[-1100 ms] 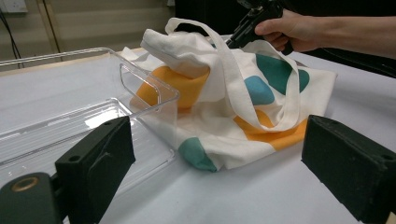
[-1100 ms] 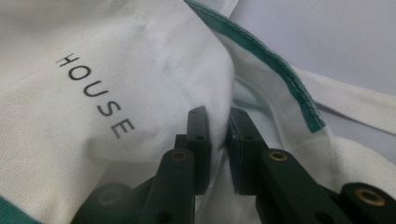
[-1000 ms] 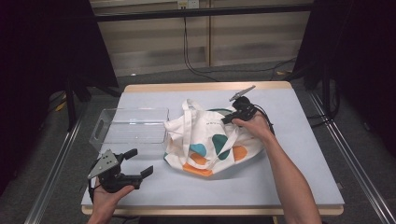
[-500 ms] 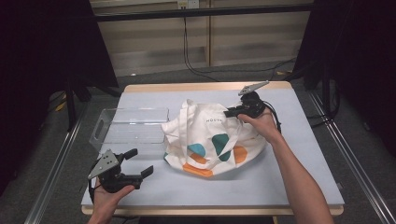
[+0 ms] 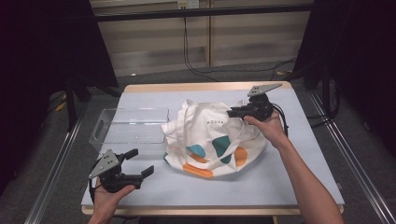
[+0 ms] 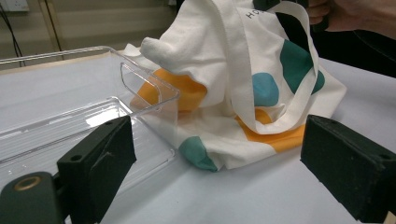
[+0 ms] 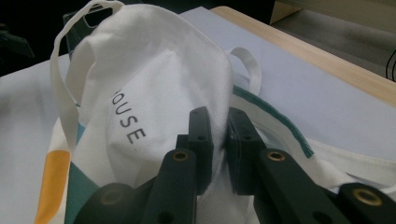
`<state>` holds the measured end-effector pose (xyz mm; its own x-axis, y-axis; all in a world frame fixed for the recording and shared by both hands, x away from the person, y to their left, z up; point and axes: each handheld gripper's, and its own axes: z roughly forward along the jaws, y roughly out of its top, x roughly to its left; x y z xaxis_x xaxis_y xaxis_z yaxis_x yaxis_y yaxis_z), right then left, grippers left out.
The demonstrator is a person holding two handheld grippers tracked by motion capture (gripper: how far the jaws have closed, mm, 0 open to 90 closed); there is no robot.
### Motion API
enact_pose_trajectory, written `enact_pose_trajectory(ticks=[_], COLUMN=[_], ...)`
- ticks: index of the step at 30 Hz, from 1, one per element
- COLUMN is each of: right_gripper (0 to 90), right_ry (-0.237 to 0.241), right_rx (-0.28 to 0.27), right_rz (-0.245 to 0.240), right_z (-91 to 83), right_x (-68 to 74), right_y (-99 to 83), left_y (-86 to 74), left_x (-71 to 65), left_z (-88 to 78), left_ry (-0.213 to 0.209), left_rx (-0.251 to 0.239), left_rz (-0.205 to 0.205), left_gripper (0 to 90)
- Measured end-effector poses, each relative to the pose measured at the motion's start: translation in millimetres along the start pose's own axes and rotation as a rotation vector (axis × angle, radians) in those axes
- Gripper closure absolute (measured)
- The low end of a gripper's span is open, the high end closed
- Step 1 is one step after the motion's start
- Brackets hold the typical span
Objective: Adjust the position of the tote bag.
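Table (image 5: pixel 299 186): tote bag (image 7: pixel 154 93) fabric pinched between right gripper (image 7: pixel 219 126) jaws.

One word is printed on the white tote bag (image 5: pixel 210 140), in thin dark grey capitals with wide gaps between the letters. In the high view it reads "HOUSE" on the raised upper panel of the cloth, small but legible. In the right gripper view the fabric folds over the start of the word, so "OUSE" runs down the cloth slantwise. In the left gripper view only the first letters, "HO", show near the top edge, beside the bag's strap. The coloured blotches on the bag carry no lettering.
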<state>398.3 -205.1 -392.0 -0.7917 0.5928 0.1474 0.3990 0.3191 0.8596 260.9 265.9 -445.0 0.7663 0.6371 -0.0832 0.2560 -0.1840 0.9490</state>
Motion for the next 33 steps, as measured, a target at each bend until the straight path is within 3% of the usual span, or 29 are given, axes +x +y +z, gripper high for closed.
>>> enact_pose_trajectory(ticks=[13, 19, 27, 33], right_gripper=[80.7, 79.1, 80.0, 79.7], right_ry=[0.012, 0.011, 0.025, 0.039], right_rx=[-0.055, -0.059, -0.092, -0.115], right_rz=[-0.012, -0.045, -0.053, -0.099], right_z=[-13.4, -19.6, -30.6, -38.3], right_x=[11.0, 22.3, 36.2, 53.9], right_y=[-4.3, -3.0, -9.2, -13.4], left_y=[-0.2, 0.0, 0.1, -0.2], left_x=[-0.3, -0.2, -1.0, 0.1], left_z=[-0.1, -1.1, -0.6, -1.9], left_ry=[-0.003, -0.005, -0.005, 0.021], left_rx=[-0.008, -0.009, -0.009, -0.014], left_rz=[-0.011, -0.012, -0.012, -0.017], left_gripper=[9.7, 9.5, 9.8, 10.7])
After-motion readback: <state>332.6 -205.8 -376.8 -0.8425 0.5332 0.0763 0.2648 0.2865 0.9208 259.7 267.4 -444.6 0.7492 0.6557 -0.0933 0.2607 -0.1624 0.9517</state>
